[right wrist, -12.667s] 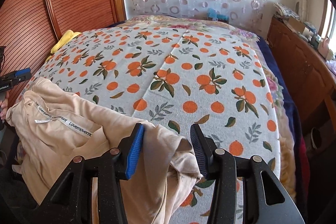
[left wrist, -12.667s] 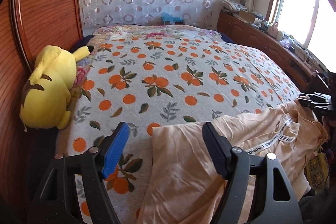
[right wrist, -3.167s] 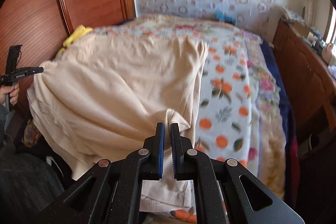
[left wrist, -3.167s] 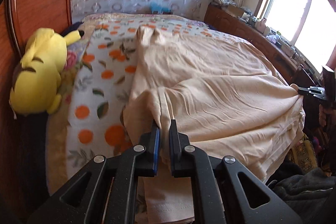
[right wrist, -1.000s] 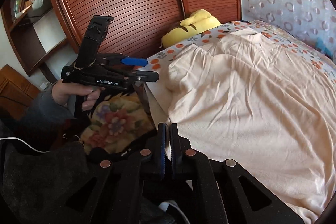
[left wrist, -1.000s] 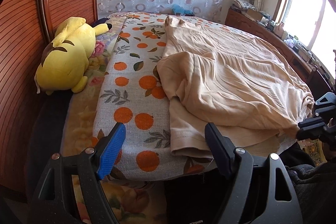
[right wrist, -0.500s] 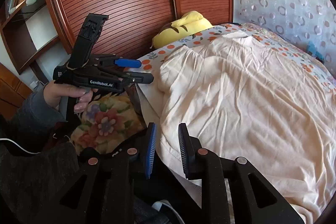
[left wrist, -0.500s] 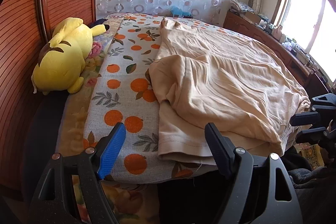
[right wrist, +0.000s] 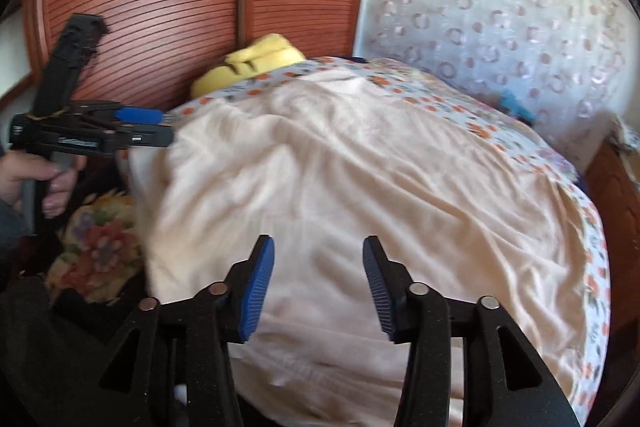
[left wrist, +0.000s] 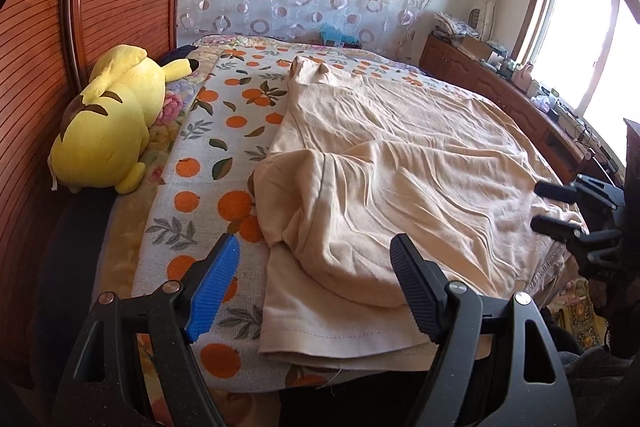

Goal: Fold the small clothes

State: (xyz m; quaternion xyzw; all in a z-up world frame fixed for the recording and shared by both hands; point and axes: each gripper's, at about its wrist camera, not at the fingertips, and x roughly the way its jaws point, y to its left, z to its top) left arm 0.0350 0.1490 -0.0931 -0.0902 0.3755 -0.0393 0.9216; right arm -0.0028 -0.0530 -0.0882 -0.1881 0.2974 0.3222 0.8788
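Garment (left wrist: 400,179) spread on bedspread (left wrist: 224,131) | left gripper (left wrist: 316,283) jaws apart, empty | right gripper (right wrist: 318,291) jaws apart, empty

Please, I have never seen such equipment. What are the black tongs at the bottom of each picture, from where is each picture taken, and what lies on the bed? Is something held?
The black tongs are hand-held grippers; a person carries one in each hand, and each has a camera looking along its two fingers. One picture comes from the left gripper, the other from the right gripper. In the right view you also see the left hand holding its gripper. On the bed, which has an orange-patterned cover, lies a beige garment, spread out with one part folded over. A yellow plush toy lies beside the wooden wall. Both grippers are open; nothing is held.
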